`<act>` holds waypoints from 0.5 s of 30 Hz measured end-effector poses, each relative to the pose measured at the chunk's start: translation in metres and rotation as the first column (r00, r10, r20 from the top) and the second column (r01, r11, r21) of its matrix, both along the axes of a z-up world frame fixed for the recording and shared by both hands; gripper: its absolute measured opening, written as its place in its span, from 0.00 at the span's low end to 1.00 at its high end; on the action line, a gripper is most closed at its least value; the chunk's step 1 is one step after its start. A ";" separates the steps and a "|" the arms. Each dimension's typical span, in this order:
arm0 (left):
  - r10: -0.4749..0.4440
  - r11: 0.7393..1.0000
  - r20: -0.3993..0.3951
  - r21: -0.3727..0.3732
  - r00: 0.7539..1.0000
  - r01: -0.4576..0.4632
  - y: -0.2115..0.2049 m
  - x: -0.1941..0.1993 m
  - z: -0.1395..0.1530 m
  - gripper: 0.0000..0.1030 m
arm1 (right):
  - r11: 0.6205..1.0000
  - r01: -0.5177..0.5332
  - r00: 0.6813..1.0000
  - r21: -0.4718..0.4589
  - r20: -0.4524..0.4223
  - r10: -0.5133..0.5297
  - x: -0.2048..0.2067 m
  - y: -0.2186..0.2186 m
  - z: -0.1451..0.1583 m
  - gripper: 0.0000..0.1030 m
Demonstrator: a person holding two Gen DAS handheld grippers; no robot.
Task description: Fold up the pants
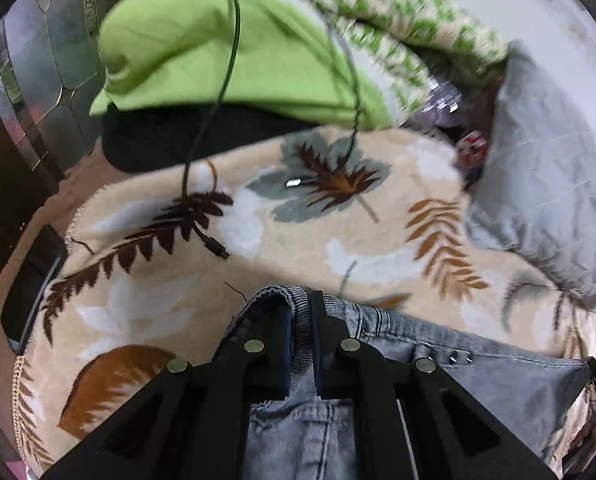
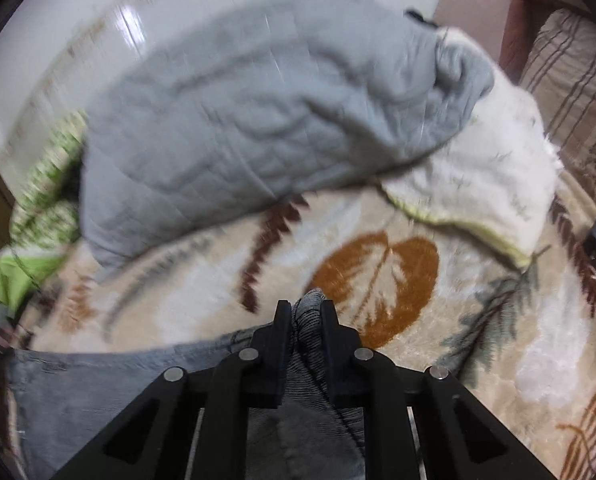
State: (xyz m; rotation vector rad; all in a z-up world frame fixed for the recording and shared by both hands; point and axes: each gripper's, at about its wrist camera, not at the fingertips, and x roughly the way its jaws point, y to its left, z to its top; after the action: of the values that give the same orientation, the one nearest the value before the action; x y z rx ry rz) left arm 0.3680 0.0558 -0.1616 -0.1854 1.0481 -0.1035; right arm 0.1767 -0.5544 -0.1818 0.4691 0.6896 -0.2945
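Pinching a denim edge between black fingers (image 1: 283, 332) of the left gripper (image 1: 300, 320), close to the lens. Clamping what looks like the waistband of the pants (image 1: 498, 384), with grey-blue cloth running off to the right and hanging below. Gripping another bunched fold of the same pants (image 2: 97, 392) in the right gripper (image 2: 306, 320), pressed together on ribbed denim, the cloth trailing leftward.

Holding the garment over a leaf-patterned blanket (image 1: 257, 240), apparently slightly raised; hard to tell how much is touching.

Lying just ahead on the blanket: a black cable (image 1: 201, 152) with loose plug ends, draped down from a green cushion (image 1: 201, 52). Resting further right: a grey quilt (image 2: 257, 112) and a white fluffy throw (image 2: 498, 160).

Risking, from here:
- Snagging the cable if sweeping the denim forward, dragging the plugs into the fold.
- Slipping at either pinch, since only a narrow edge is sitting between the fingers and heavy denim is pulling down.
- Folding crooked if moving the two grippers unevenly, leaving the legs misaligned.
- Catching the plush blanket pile and bunching it under the pants.
- Misjudging placement, given the blur in the right view.
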 end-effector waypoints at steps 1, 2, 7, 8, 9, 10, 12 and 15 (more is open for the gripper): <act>-0.009 1.000 0.018 -0.012 1.000 0.009 0.003 -0.008 0.009 0.08 | 1.000 -0.001 0.999 -0.005 0.035 0.001 -0.012 0.003 0.012 0.15; -0.016 1.000 0.036 -0.023 0.999 0.016 0.004 -0.016 0.018 0.08 | 1.000 0.000 0.999 -0.009 0.051 0.000 -0.017 0.006 0.020 0.15; -0.032 0.994 0.129 -0.096 0.991 0.045 0.032 -0.072 0.057 0.08 | 1.000 0.022 0.985 0.008 0.173 -0.023 -0.076 0.015 0.059 0.15; -0.032 0.993 0.141 -0.111 0.989 0.048 0.037 -0.081 0.061 0.08 | 0.999 0.030 0.981 0.019 0.192 -0.033 -0.092 0.016 0.063 0.15; -0.032 0.991 0.150 -0.123 0.988 0.051 0.043 -0.092 0.064 0.08 | 0.999 0.033 0.979 0.029 0.201 -0.038 -0.104 0.016 0.064 0.15; -0.033 0.989 0.161 -0.140 0.986 0.056 0.052 -0.109 0.069 0.08 | 0.998 0.035 0.977 0.043 0.208 -0.044 -0.118 0.016 0.064 0.15; -0.036 0.985 0.171 -0.160 0.985 0.064 0.063 -0.133 0.071 0.08 | 0.996 0.041 0.975 0.073 0.214 -0.056 -0.142 0.014 0.059 0.15; -0.047 0.978 0.173 -0.192 0.984 0.081 0.080 -0.176 0.068 0.08 | 0.990 0.038 0.976 0.136 0.209 -0.066 -0.182 0.008 0.045 0.15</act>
State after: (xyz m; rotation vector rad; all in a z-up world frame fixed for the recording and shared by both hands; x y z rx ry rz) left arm 0.1923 0.1362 -0.0932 -0.3180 0.8746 -0.2782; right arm -0.0056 -0.5463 -0.1365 0.6356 0.4896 -0.2450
